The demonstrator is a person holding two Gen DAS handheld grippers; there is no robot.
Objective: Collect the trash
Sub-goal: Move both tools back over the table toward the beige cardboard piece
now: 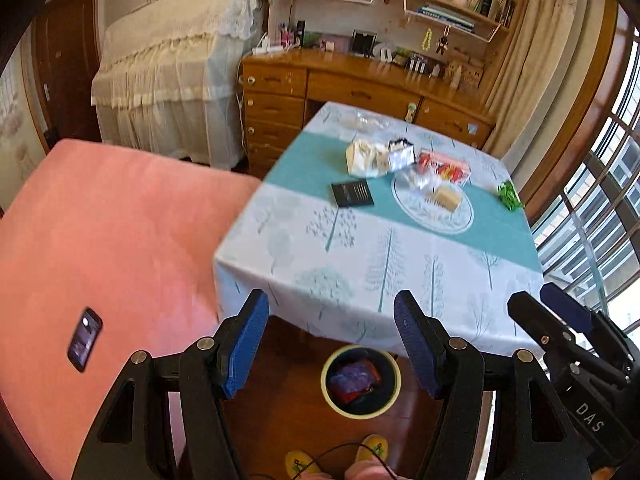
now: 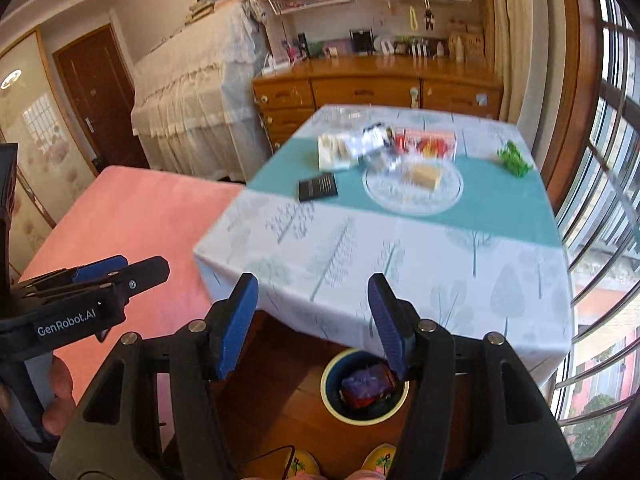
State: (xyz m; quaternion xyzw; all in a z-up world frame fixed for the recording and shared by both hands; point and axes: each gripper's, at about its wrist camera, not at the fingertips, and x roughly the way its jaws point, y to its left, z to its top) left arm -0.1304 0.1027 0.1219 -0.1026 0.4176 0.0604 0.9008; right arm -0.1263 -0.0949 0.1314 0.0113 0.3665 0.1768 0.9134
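A round bin point(image 1: 323, 380) point(image 2: 325, 392) stands on the wooden floor below the table's near edge, with purple and red wrappers point(image 1: 354, 378) point(image 2: 366, 386) inside. On the tree-patterned tablecloth point(image 1: 360, 264) lie a black packet point(image 1: 352, 194) point(image 2: 318, 187), a crumpled white wrapper point(image 1: 364, 158), a silver wrapper point(image 1: 400, 156), a red-and-pink box point(image 1: 444, 166), a green scrap point(image 1: 510, 196) and a glass plate point(image 1: 452, 226) bearing a yellow block point(image 1: 448, 198). My left gripper point(image 1: 331, 300) point(image 2: 120, 268) and right gripper point(image 2: 313, 284) point(image 1: 552, 300) hover side by side above the bin, both open and holding nothing.
A pink cushioned surface point(image 1: 100, 240) with a phone point(image 1: 85, 338) on it lies to the left. A wooden desk point(image 1: 352, 88) and bookshelves stand behind the table, with a barred window point(image 2: 600, 160) at right. Yellow slippers point(image 1: 376, 446) show at the bottom edge.
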